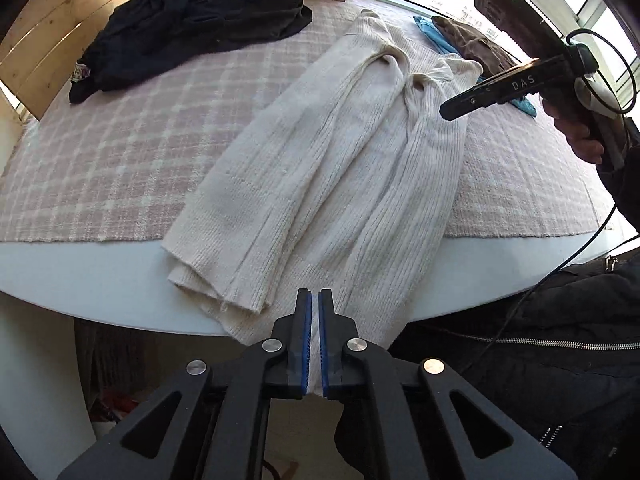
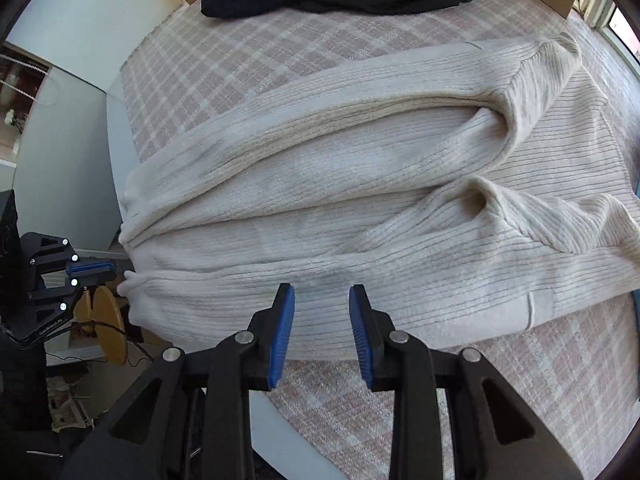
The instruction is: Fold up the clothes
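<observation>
Cream ribbed-knit sweater [image 1: 320,168], nearest item, lies lengthwise on the worktop [image 1: 80,276], hem hanging over the near rim, both sleeves laid inward along the body, collar end far; left gripper [image 1: 314,300] at that hem, jaws drawn almost together on what appears to be a pinch of the knit, though the fold between the pads is hard to make out; right gripper [image 2: 322,300] hovers above the sweater's side edge, jaws parted, holding nothing; pink plaid cloth [image 1: 120,140] under the sweater; sleeve folds look done, crosswise fold of the body left, so judged partway. Farther: black garment [image 1: 188,28] heaped loose, brown garment [image 1: 472,40] and blue garment [image 1: 430,28] bunched, none folded.
</observation>
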Available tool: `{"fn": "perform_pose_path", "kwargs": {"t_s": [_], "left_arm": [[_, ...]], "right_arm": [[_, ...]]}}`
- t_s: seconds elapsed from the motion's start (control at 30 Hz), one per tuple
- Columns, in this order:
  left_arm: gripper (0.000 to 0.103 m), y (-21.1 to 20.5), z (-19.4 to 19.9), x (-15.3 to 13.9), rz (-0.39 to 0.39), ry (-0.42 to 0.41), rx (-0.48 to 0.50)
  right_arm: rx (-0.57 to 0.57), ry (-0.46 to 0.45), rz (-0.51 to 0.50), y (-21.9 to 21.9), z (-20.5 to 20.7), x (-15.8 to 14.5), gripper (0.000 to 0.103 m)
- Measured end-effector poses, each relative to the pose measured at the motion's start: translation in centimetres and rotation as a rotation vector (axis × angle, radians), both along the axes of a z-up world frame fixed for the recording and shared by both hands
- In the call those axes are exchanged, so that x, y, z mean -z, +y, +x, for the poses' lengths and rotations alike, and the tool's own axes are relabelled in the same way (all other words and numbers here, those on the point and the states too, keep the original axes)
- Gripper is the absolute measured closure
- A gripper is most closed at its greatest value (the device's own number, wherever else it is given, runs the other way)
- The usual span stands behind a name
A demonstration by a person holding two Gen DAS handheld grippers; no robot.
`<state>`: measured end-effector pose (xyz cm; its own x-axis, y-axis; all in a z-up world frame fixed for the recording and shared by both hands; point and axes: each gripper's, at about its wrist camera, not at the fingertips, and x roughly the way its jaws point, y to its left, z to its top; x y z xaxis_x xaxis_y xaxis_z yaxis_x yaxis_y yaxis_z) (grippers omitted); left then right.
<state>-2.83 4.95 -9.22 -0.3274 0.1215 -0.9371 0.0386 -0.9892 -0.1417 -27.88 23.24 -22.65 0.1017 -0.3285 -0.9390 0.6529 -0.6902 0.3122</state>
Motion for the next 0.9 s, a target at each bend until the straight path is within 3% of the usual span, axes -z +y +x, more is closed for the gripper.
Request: {"fn": "perform_pose_path", "kwargs": {"t_s": [0.1,0.2,0.37,0.47,0.57,0.9], "left_arm": [[0.092,0.3,-2.6,-0.3,-0.094,0.002,0.031],[0.092,0.8,-5.2,0.9,-0.198,-0.026,0.07],[0.091,1.5,-7.4,2.7,-0.322,-0.07,0.138],[0.088,1.5,-8.6,3.1,-0.289,-0.087,0.143],[0.088,1.1,-10.0,3.2,-0.198,-0.073,0.101],[0.088,0.1,-12.0,6.4,-0.159,-0.127,0.084]], "right_arm": [[0.173,0.008,-0.048,3.7,-6.3,-1.7,0.063],[0.313,0.019,-0.079,6.1,-12.5,-2.2,0.062],[0.363,0.044,-0.028,5.5,-18.0,-0.7,0.062],[0.356,0.039,-0.011,4.7,-19.1,0.0,0.062],[0.348,0.033,0.005,3.9,-20.3,0.6,0.062],[0.326,0.001,0.05,1.5,-23.9,2.7,0.062]]}}
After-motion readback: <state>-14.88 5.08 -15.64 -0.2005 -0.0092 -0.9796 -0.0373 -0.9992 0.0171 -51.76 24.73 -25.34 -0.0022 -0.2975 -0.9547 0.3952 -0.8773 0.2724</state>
